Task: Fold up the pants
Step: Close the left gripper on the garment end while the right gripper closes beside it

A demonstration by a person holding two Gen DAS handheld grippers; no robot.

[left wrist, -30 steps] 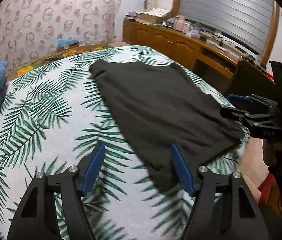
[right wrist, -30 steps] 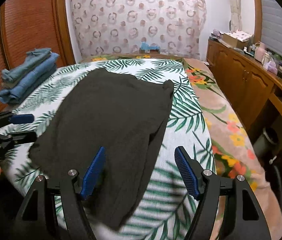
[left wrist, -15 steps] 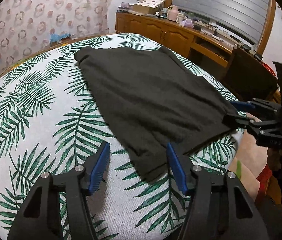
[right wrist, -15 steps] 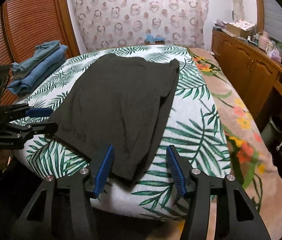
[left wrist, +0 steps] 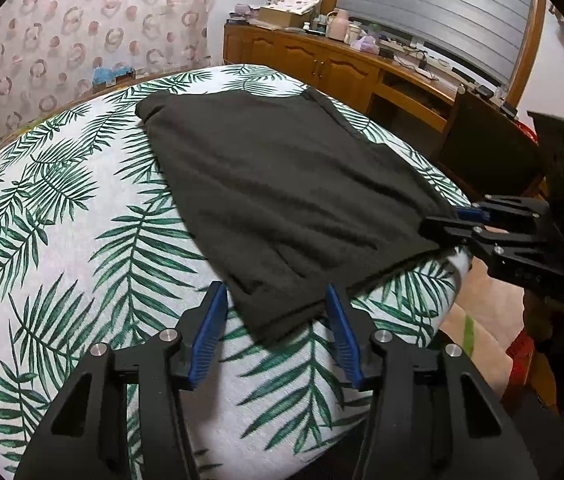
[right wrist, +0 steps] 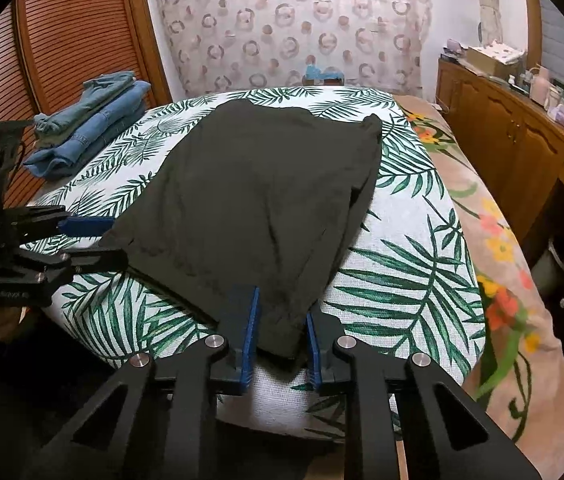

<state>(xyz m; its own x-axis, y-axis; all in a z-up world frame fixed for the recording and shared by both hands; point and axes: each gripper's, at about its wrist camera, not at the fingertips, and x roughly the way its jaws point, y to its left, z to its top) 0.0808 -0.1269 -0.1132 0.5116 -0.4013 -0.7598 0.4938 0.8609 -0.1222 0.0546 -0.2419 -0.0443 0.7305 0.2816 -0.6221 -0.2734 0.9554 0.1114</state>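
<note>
While my right gripper narrows its fingers around the near corner of the black pants, spread flat along the bed's near edge, my left gripper sits fingers spread at the other corner; bite only one layer and the fold goes crooked.

Left tool (gaping) straddles pants corner.

Soft, even indoor light, fisheye views

Strong barrel distortion bends the edges and black corners vignette both frames; shadows are faint, no glare, slight blur toward the lower right of the right wrist view.
</note>
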